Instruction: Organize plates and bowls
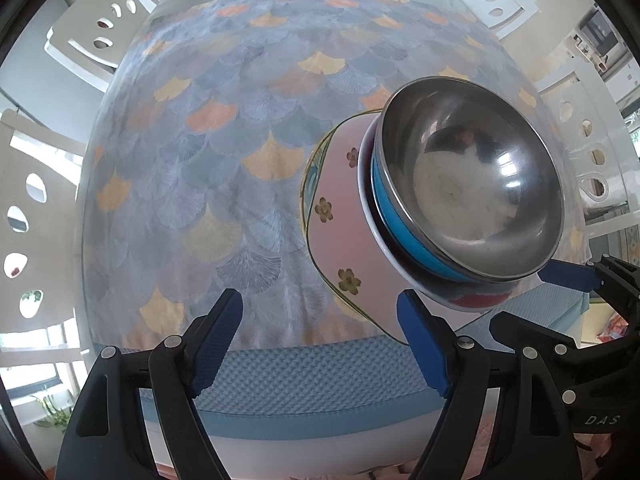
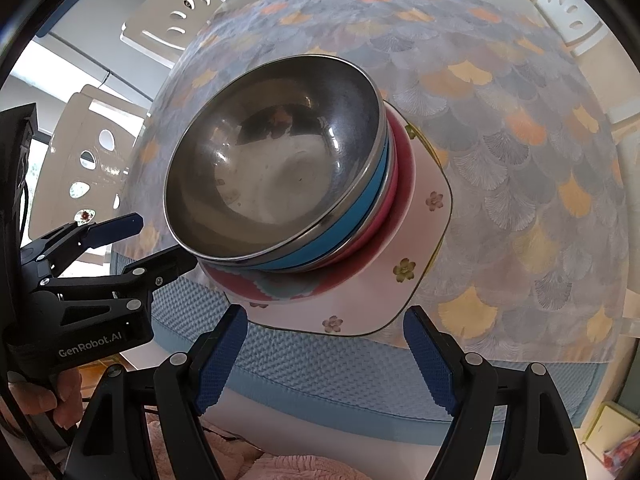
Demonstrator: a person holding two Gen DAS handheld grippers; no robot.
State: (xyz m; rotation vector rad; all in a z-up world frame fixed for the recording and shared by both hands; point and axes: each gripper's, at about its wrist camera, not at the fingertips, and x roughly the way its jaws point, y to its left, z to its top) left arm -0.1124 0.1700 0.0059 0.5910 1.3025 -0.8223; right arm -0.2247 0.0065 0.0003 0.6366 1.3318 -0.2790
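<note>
A stack stands near the table's front edge: a steel bowl (image 1: 472, 184) (image 2: 276, 168) on top, a blue-sided bowl (image 1: 404, 224) (image 2: 340, 236) under it, a red-pink bowl (image 2: 384, 220) below, all on a pink flowered plate (image 1: 344, 216) (image 2: 404, 276). My left gripper (image 1: 320, 340) is open and empty, to the left of the stack and short of it. My right gripper (image 2: 324, 348) is open and empty, just in front of the plate's near edge. The left gripper also shows in the right wrist view (image 2: 152, 236), left of the stack.
The table carries a fan-patterned cloth (image 1: 224, 168) (image 2: 532, 184) with a blue textured mat (image 1: 304, 384) (image 2: 360, 372) along its front edge. White chairs (image 1: 96, 28) (image 2: 172, 20) stand around the table.
</note>
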